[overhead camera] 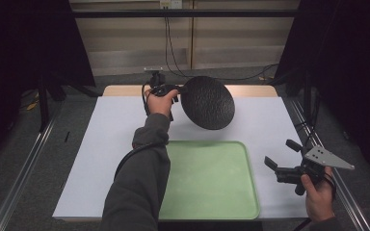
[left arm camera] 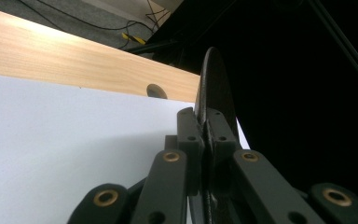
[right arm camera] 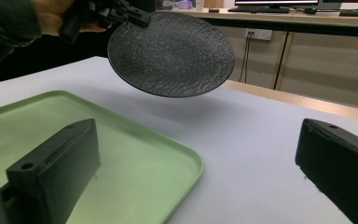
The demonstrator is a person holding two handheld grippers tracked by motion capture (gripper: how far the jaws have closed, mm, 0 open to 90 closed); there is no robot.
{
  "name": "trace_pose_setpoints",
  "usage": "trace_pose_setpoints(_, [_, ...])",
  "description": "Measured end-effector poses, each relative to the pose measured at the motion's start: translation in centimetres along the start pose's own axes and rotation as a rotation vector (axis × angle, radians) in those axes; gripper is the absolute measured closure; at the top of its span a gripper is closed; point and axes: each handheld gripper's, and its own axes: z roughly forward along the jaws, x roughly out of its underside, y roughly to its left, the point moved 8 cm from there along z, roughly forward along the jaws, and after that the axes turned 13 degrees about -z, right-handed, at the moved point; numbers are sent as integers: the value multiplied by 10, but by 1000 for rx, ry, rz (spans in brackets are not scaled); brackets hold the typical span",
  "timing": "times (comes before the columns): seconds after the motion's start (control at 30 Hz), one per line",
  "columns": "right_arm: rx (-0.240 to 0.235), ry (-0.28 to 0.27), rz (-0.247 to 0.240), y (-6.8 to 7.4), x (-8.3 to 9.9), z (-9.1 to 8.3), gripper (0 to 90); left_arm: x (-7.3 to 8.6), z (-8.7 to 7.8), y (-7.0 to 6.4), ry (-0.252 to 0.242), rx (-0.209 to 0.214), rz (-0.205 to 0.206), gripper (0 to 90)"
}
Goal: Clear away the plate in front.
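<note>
High view, green tray [overhead camera: 212, 202] bare, black plate [overhead camera: 207, 102] aloft

Lab / recording rig, not a home — table [overhead camera: 101, 144] covered with a white sheet, black curtains [overhead camera: 347, 57] on both sides, aluminium rails [overhead camera: 21, 173] on grey carpet, cables [overhead camera: 171, 48] running to a wall socket, monitors on a back desk [right arm camera: 279, 11].

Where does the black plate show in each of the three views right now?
High view: black plate upper centre, held off the table by the left hand-held gripper, beyond the green tray.
Left gripper view: edge-on, clamped between the jaws.
Right gripper view: top centre, tilted above the white table cover.
Shared landmark: the white cover.
</note>
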Motion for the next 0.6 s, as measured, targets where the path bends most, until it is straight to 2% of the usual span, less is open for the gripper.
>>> trace_pose_setpoints(0.17, [1,4,-4,1,0,1,0,1,-8,-1,16,-4,13,868])
trace_pose_setpoints(0.6, [-6,9,-16,3,1,2,0,7,-30,11,62,-25,22,868])
